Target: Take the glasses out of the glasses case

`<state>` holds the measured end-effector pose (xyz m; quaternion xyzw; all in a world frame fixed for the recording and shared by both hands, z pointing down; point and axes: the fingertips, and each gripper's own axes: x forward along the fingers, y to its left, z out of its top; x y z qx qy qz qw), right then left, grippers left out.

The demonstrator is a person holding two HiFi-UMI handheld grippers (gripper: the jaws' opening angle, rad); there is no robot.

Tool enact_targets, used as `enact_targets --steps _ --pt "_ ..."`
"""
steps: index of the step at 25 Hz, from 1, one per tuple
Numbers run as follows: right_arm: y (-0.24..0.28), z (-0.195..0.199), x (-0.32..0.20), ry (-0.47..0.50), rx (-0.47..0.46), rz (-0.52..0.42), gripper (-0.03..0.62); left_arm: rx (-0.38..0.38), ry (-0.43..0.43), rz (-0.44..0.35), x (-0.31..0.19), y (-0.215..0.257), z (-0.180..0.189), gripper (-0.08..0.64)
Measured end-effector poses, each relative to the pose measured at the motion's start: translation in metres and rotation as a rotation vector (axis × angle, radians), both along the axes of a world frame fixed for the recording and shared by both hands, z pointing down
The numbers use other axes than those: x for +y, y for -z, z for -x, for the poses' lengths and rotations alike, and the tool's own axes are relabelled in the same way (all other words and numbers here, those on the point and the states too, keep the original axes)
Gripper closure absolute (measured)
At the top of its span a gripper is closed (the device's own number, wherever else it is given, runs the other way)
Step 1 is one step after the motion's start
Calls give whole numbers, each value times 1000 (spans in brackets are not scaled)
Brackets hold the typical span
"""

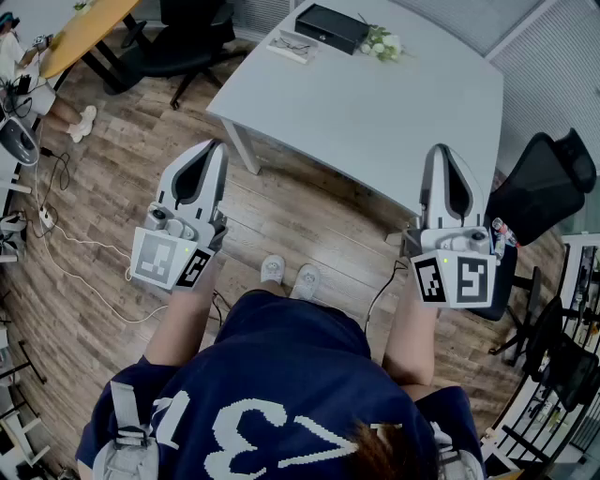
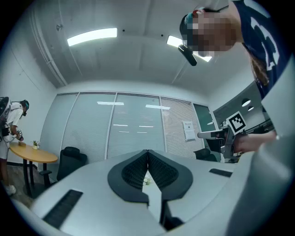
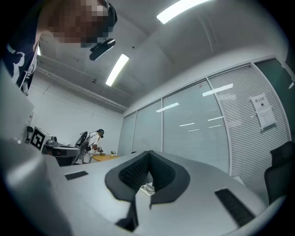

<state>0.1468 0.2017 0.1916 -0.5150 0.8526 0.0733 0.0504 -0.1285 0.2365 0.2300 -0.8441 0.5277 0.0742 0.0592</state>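
A person, seen from above, stands on a wooden floor with one gripper in each hand, two in all: the left gripper [image 1: 216, 145] and the right gripper [image 1: 441, 150]. Each gripper's own view shows its jaws pressed together at the tips with nothing between them. Both point forward at a grey bench [image 1: 394, 112], whose near edge lies just ahead of the jaws. One black glasses case [image 1: 330, 26] sits at the far end of the bench, well beyond both pairs of jaws and roughly between their lines. Its lid looks shut, though it is small in view. Beside the case, toward the left jaws, lies one flat white item [image 1: 289, 47] with what may be a pair of glasses on top, too small to be sure. Toward the right jaws lies one small sprig of white flowers [image 1: 380, 42]. No glasses show inside the case. The task looks not yet begun, and the step in hand is the approach. The next move likely calls for stepping up to the bench, spreading the jaws, steadying the case with one gripper and raising the lid with the other.
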Motion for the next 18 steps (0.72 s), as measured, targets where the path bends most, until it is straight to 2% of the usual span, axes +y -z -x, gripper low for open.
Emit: enact_targets --steps 7,18 --pt "6 -9 18 76 -16 -14 566 -4 10 2 10 -2 -19 546" --pt "-4 -26 3 72 -20 6 566 -5 5 31 -8 -12 -39 546"
